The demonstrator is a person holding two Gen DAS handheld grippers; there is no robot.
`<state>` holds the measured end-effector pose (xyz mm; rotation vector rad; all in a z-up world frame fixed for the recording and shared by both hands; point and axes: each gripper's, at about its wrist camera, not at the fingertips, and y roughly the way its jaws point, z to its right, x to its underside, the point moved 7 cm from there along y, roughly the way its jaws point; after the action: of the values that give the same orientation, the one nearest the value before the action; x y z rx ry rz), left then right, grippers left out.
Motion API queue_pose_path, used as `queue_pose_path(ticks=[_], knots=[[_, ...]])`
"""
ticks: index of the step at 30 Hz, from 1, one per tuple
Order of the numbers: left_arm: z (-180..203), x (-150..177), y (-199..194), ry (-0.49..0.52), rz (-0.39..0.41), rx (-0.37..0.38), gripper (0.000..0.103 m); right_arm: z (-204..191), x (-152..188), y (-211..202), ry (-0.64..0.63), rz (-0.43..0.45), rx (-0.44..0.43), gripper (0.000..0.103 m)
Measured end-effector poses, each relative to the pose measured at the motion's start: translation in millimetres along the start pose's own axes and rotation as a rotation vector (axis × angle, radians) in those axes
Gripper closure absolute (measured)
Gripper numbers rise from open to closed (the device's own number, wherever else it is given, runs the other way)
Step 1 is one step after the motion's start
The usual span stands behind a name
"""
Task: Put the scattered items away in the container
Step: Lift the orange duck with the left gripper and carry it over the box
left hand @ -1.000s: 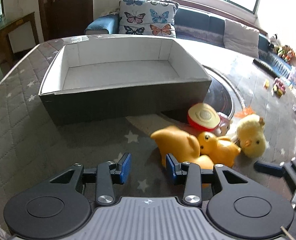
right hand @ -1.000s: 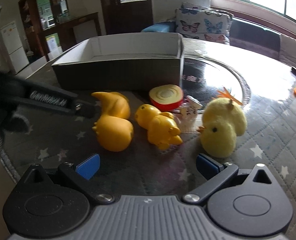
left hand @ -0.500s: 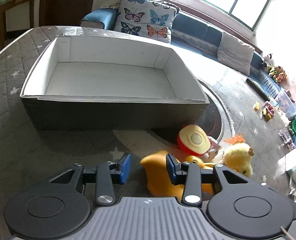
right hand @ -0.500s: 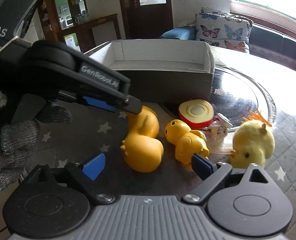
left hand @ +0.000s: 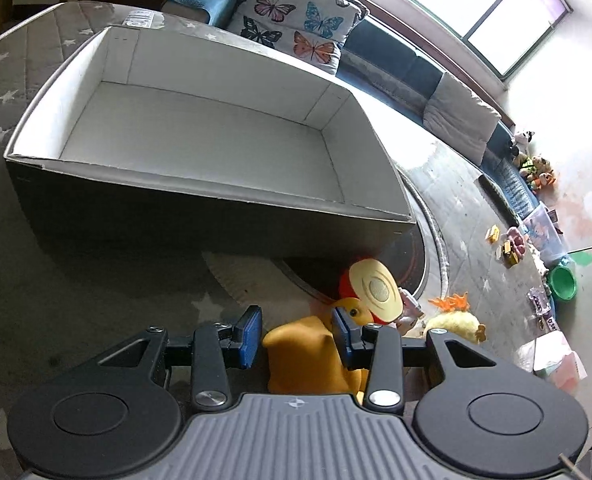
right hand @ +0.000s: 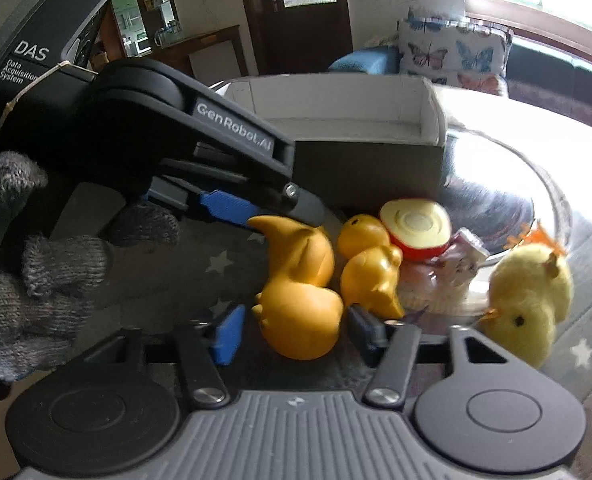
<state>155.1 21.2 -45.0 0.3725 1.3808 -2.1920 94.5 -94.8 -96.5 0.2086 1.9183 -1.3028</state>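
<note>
Both grippers have closed in since 1 s ago: left gripper point(left hand: 296, 334) now straddles the glossy orange rubber duck w/ curled tail point(left hand: 308, 356), jaws spread, not yet pinching; right gripper point(right hand: 291, 330) spread too, near its rounded body. Grasp looks imminent. Beyond: smaller smooth duck point(right hand: 372, 276), fuzzy yellow chick point(right hand: 530, 300), then rigid grey cardboard box point(left hand: 215, 212), nothing in it.

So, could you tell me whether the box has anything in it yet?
Empty: the box shows only its bare white floor, and the toys lie outside on the table.
</note>
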Motion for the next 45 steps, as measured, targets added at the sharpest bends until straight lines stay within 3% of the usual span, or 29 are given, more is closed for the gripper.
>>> queue_pose_path(ticks=[12,19,31,40,45], knots=[[-4.3,3.2,0.0,-0.013,-0.002,0.032,0.066,0.9,1.5,-1.6,0.014,-0.009,0.002,0.053],[4.5,-7.2,-24.8,0.001,0.061,0.065,0.069,-3.0,-11.4,-19.1,-0.003,0.035,-0.005,0.053],[27.2,-68.2,-43.5,0.034,0.206,0.083,0.074,10.3,-76.1,-28.5,-0.061,0.156,0.021,0.053],[26.9,-120.8,-17.6,0.016,0.250,0.094,0.076,31.6,-130.0,3.8,-0.097,0.176,0.049,0.054],[16.5,-136.3,9.6,0.001,0.239,0.075,0.078,41.8,-145.2,33.8,-0.103,0.133,0.057,0.055]])
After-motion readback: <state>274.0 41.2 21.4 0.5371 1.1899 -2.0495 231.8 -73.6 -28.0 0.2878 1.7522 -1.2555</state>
